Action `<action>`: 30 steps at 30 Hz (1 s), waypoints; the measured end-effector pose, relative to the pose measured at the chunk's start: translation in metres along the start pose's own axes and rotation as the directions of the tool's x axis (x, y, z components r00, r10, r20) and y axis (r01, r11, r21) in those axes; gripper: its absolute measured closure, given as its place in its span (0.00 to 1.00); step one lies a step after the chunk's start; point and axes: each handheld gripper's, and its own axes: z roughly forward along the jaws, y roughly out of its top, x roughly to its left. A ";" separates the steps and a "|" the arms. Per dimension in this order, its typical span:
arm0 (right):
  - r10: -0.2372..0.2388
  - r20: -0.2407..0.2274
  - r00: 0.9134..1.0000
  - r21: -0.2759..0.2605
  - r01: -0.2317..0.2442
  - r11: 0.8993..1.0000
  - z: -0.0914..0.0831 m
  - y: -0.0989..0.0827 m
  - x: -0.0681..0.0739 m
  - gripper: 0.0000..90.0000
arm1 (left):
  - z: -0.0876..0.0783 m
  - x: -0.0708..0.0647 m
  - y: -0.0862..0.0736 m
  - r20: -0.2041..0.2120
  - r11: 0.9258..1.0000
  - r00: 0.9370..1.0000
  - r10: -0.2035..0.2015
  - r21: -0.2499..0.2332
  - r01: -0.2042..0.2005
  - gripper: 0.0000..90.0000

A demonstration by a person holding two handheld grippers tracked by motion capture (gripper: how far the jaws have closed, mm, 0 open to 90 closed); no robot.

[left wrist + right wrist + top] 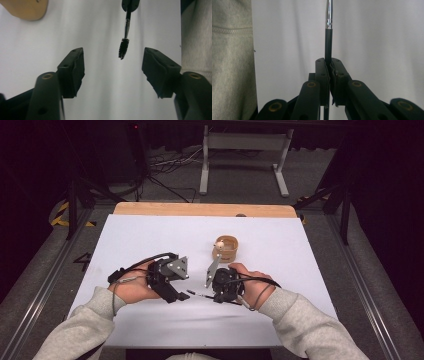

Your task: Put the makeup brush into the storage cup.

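My right gripper (pixel 329 66) has its jaws pinching the handle of the mascara wand (pixel 124 47) at lower centre of the high view, brush end pointing left. My left gripper (pixel 113 67) faces it with jaws spread, the bristles just beyond them, untouched. A wooden cup (pixel 226 248) stands on the desk (pixel 150 235) behind.

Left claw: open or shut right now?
Open. The left claw has its jaws spread apart; the mascara wand hangs between them, untouched.

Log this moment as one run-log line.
right gripper: shut on mascara wand | left gripper: open, nothing between fingers | wand: brush tip toward left gripper | wooden cup: behind, apart
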 end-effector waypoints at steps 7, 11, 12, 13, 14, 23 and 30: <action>0.031 0.001 1.000 -0.053 -0.031 0.998 -0.009 -0.007 -0.003 0.95 | -0.011 -0.004 -0.014 -0.033 0.985 0.997 -0.066 -0.161 0.060 0.23; 0.040 0.002 0.999 -0.071 -0.040 0.997 -0.012 -0.010 -0.004 0.95 | -0.013 -0.005 -0.021 -0.031 0.972 0.995 -0.098 -0.219 0.089 0.19; 0.044 0.003 0.999 -0.074 -0.044 0.996 -0.013 -0.011 -0.004 0.95 | -0.013 -0.005 -0.023 -0.029 0.967 0.994 -0.108 -0.236 0.098 0.18; 0.037 0.003 0.999 -0.086 -0.037 0.996 -0.014 -0.012 -0.005 0.95 | -0.013 -0.005 -0.026 -0.026 0.960 0.993 -0.117 -0.257 0.107 0.17; 0.044 0.001 0.999 -0.089 -0.044 0.995 -0.015 -0.013 -0.005 0.95 | -0.013 -0.006 -0.029 -0.015 0.953 0.992 -0.126 -0.281 0.116 0.17; 0.062 0.000 0.998 -0.183 -0.061 0.981 -0.022 -0.020 -0.009 0.95 | -0.009 -0.013 -0.049 -0.020 0.896 0.981 -0.192 -0.411 0.167 0.13; 0.082 0.002 0.997 -0.290 -0.077 0.954 -0.026 -0.023 -0.013 0.95 | -0.005 -0.017 -0.064 -0.035 0.839 0.968 -0.250 -0.507 0.198 0.11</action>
